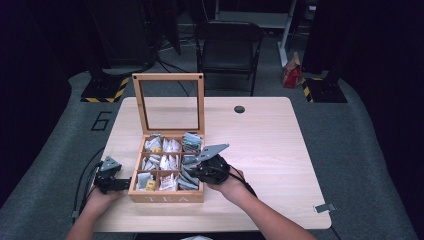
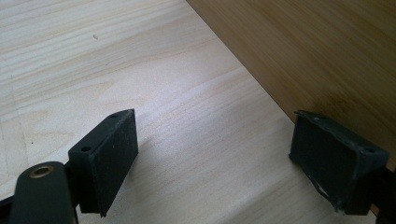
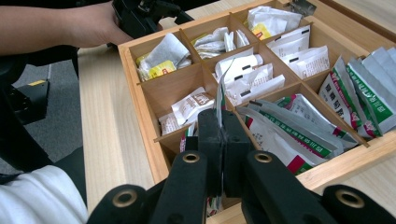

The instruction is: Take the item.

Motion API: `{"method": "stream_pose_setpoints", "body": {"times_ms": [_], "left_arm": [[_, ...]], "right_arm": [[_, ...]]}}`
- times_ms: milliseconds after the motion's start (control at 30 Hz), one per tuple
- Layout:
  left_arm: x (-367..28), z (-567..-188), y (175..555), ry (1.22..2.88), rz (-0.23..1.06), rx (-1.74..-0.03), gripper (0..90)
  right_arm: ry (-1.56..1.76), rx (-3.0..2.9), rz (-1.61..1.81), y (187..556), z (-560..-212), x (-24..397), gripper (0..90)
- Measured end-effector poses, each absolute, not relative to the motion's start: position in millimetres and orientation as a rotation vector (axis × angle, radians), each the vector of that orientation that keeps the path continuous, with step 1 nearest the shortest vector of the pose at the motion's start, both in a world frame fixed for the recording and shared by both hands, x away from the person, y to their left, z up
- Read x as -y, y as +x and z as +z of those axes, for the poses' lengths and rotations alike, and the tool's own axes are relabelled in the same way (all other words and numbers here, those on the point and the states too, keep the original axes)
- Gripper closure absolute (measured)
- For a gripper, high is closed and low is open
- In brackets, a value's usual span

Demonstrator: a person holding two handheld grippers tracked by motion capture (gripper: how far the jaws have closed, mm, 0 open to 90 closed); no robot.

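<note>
A wooden tea box [image 1: 167, 196] marked TEA stands open on the table, its glass lid [image 1: 169, 102] upright. Its compartments hold white, yellow-labelled and green-and-red sachets [image 3: 299, 119]. My right gripper [image 3: 219, 119] is shut on a thin sachet [image 3: 219, 93] seen edge-on, just above the box's near compartments. From above, the right gripper [image 1: 195, 172] hangs over the box's front right corner. My left gripper [image 2: 212, 126] is open and low over the bare table, its right jaw against the box's outer left wall [image 2: 303, 51]. The high view has the left gripper [image 1: 125, 183] beside the box.
A dark chair [image 1: 227, 45] stands behind the table. A cable hole [image 1: 239, 109] sits in the tabletop at the back, and a metal clip [image 1: 324, 207] lies at the front right edge. A red bag [image 1: 291, 75] is on the floor.
</note>
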State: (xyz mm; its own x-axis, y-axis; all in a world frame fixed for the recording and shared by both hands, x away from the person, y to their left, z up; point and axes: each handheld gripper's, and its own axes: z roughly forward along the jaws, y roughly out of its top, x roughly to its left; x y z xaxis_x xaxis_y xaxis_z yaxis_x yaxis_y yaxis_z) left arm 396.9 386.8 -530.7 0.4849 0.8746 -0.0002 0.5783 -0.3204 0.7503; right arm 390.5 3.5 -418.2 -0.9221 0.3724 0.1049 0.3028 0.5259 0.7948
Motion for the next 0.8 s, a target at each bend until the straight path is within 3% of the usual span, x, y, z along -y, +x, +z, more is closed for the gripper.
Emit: {"method": "stream_pose_setpoints", "body": {"times_ms": [800], "left_arm": [[-387, -531, 397, 2.026, 0.535, -1.198, 14.8]], "right_arm": [[0.578, -2.665, 1.419, 394, -387, 9, 89.2]]}}
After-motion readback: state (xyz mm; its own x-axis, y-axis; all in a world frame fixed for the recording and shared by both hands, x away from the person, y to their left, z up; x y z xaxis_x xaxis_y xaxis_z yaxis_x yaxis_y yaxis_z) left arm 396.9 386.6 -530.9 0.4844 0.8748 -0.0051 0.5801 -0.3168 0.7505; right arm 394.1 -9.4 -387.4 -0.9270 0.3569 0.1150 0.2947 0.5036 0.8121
